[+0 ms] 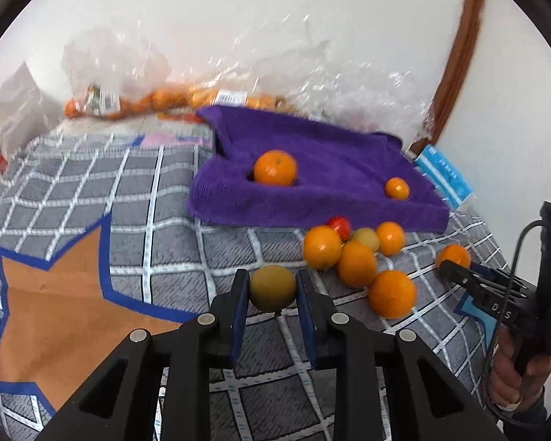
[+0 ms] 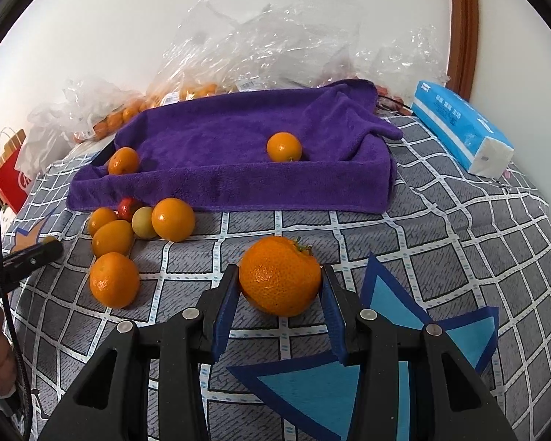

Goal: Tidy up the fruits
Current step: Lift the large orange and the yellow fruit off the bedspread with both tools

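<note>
My left gripper [image 1: 272,290] is shut on a yellow-green fruit [image 1: 272,287] and holds it just above the checked cloth. My right gripper [image 2: 280,283] is shut on a large orange [image 2: 280,275]. The right gripper also shows in the left wrist view [image 1: 455,266] with its orange [image 1: 453,255]. A purple towel-lined tray [image 2: 238,183] lies ahead and holds two oranges [image 2: 284,147] [image 2: 123,161]. A cluster of several loose oranges [image 1: 356,264], a red fruit [image 1: 339,226] and a pale green fruit [image 2: 144,222] lies in front of the tray.
Clear plastic bags with oranges [image 2: 209,73] lie against the wall behind the tray. A blue tissue pack [image 2: 463,128] lies at the right. A red paper bag [image 2: 9,172] stands at the far left. The grey checked cloth [image 2: 459,239] covers the surface.
</note>
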Motion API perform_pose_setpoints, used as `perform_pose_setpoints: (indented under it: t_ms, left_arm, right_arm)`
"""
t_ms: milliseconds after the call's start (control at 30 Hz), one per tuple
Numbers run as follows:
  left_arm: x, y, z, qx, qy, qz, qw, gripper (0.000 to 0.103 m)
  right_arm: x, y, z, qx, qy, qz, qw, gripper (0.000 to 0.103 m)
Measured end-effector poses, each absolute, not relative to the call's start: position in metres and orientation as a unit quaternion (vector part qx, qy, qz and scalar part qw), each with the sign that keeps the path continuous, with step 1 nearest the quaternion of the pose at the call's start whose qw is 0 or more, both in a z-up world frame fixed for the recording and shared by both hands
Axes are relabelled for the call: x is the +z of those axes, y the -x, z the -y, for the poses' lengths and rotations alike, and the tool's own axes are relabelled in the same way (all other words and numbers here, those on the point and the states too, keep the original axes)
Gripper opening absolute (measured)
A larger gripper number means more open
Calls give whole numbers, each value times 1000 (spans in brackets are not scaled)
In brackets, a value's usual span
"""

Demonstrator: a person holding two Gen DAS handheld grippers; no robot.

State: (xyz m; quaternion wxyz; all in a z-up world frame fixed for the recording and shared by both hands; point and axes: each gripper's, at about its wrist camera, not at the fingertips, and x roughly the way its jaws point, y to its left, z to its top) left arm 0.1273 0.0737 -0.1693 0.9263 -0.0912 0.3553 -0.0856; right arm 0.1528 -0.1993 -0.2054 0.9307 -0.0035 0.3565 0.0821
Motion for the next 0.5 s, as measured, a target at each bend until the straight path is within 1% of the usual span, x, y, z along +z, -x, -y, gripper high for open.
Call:
perform_pose_setpoints:
  t_ms: [100, 267, 400, 500]
  left_arm:
    - [-164, -122, -71, -93, 85, -339, 932, 24]
    - [-165, -126, -78, -88, 105, -344, 929, 24]
    - [-162, -123, -82, -80, 112, -330, 934, 24]
    - [-160, -126, -86, -67, 128, -351, 925, 24]
  right_arm:
    - [-203, -148, 198, 87, 5, -346, 934, 43]
    - [-199, -146, 205, 92, -12, -335, 938, 43]
    - [-197, -147, 204, 73, -11, -342, 937, 43]
    - [-190, -145, 199, 81, -16, -335, 938, 43]
